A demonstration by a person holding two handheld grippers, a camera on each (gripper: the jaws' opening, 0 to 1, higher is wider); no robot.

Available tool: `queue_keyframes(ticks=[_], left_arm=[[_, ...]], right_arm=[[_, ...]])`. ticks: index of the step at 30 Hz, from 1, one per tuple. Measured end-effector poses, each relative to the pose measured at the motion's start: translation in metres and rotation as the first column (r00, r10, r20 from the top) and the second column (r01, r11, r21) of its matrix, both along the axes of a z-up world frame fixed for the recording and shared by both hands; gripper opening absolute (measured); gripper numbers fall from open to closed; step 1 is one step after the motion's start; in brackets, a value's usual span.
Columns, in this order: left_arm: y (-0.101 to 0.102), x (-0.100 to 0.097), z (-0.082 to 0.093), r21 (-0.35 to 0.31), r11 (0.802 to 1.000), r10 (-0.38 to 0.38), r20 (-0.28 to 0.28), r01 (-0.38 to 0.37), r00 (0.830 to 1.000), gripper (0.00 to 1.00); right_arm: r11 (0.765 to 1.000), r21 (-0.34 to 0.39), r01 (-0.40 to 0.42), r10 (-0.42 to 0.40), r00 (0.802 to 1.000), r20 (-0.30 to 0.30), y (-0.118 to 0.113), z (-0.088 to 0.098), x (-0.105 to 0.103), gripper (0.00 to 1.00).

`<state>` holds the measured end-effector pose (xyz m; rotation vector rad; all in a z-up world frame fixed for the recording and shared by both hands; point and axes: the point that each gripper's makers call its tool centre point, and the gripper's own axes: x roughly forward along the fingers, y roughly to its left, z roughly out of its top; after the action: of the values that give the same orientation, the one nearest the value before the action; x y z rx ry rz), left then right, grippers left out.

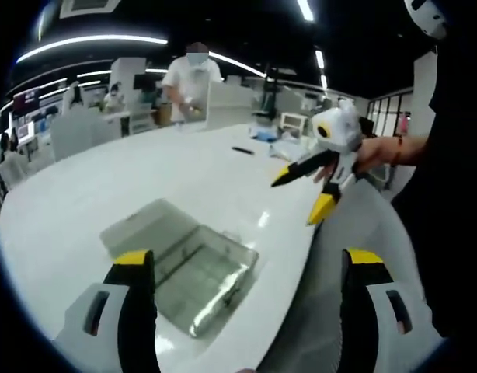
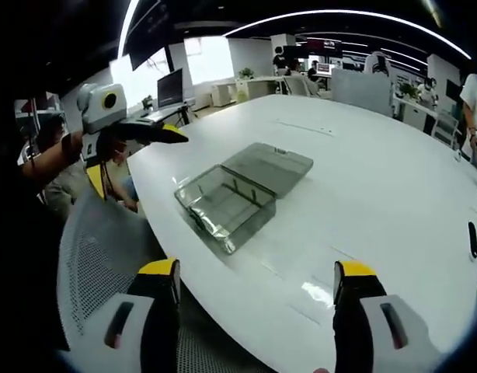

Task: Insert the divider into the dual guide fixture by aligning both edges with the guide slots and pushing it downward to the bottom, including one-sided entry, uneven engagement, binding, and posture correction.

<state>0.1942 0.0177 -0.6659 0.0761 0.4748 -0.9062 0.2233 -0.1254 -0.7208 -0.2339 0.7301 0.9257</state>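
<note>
A clear plastic box, the guide fixture (image 1: 193, 273) (image 2: 223, 203), lies on the white table (image 1: 106, 186) (image 2: 363, 163) with its lid (image 2: 271, 166) folded flat beside it. Thin ribs show inside the box; I cannot make out a separate divider. My left gripper (image 1: 248, 260) hangs open above the table's near edge, just short of the box, with nothing between its jaws. My right gripper (image 2: 257, 270) is open too, on the other side of the box and equally bare. Each gripper shows in the other's view, held by a hand off the table edge: the right (image 1: 299, 196), the left (image 2: 139, 159).
A grey mesh chair (image 2: 99, 264) (image 1: 332, 311) stands at the table's curved edge below the grippers. A person in white (image 1: 193, 78) stands at the far side of the table. Small dark items (image 1: 242, 150) (image 2: 473, 237) lie on the table farther off.
</note>
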Motion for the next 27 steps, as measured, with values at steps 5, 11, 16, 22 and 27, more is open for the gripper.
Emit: queue_keyframes(ticks=[5, 11, 16, 22, 27], left_arm=[[-0.001, 0.003, -0.004, -0.016, 1.0, -0.001, 0.0, 0.001, 1.0, 0.99], [-0.004, 0.003, -0.005, -0.005, 1.0, -0.013, -0.003, 0.013, 1.0, 0.99], [-0.006, 0.005, -0.006, -0.008, 1.0, -0.017, -0.006, 0.017, 1.0, 0.99], [-0.01, 0.006, -0.01, -0.002, 1.0, -0.026, -0.019, 0.026, 0.999, 0.99], [-0.016, 0.005, -0.01, -0.006, 0.999, -0.039, -0.02, 0.039, 0.999, 0.99]], right_arm=[[1.0, -0.024, 0.009, -0.01, 1.0, -0.013, -0.003, -0.005, 0.003, 0.76], [0.998, -0.041, 0.046, -0.046, 0.999, -0.003, -0.011, -0.006, 0.011, 0.74], [0.996, -0.084, 0.037, -0.036, 0.999, 0.007, -0.015, -0.011, 0.013, 0.73], [0.996, -0.076, 0.048, -0.05, 0.999, -0.015, -0.015, -0.018, 0.015, 0.72], [0.993, -0.082, 0.082, -0.086, 0.995, -0.042, -0.019, -0.024, 0.017, 0.69]])
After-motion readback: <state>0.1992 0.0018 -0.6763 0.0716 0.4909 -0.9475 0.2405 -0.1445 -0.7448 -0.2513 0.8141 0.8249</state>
